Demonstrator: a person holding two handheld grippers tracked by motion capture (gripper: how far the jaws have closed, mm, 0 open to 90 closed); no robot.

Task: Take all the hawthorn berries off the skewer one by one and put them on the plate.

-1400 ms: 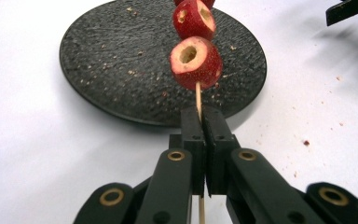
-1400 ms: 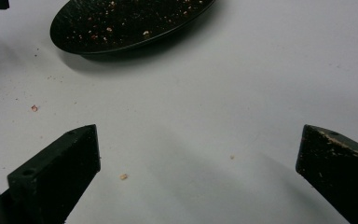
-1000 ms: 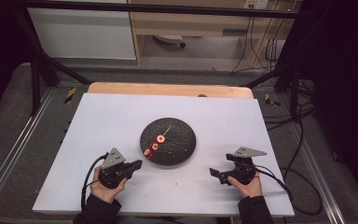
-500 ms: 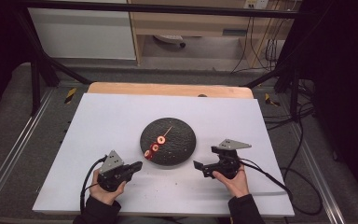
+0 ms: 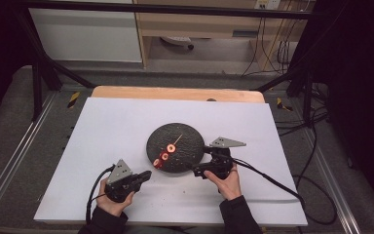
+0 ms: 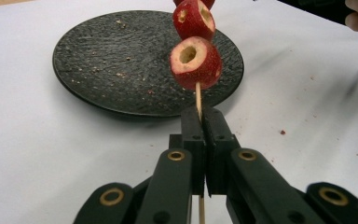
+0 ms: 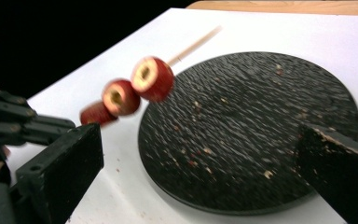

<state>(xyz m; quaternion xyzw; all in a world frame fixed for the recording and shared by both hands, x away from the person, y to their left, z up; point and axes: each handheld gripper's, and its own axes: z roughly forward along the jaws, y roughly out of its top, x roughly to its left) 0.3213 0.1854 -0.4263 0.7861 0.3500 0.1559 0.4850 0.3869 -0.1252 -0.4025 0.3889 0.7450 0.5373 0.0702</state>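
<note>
A white desk (image 5: 126, 126) runs between two metal rails, with a strip of bare wood along its far edge. Its surface is bare to the left, to the right and toward the far side of what sits on it, so there is wide free space on three sides. The near edge is taken up by a person's two forearms coming in from below.

A round black plate (image 5: 185, 141) lies flat near the middle of the desk, a little toward the near edge, well clear of every desk edge. Crumbs and small red specks dot the plate and the white surface beside it.

The left claw (image 6: 199, 119) sits at the plate's near left side. Its two black jaws are closed tight on the lower end of a thin wooden skewer (image 6: 198, 95), gripping it. The skewer slants up and across the plate's near left rim, held off the surface.

Three red fruit pieces (image 7: 121, 95) with pale hollow centres are threaded along the skewer in a row, close together, with bare stick beyond them.

The right claw (image 5: 202, 161) is just beside the plate's right rim. Its jaws stand wide apart, empty and touching nothing, with the plate between them in the right gripper view.
</note>
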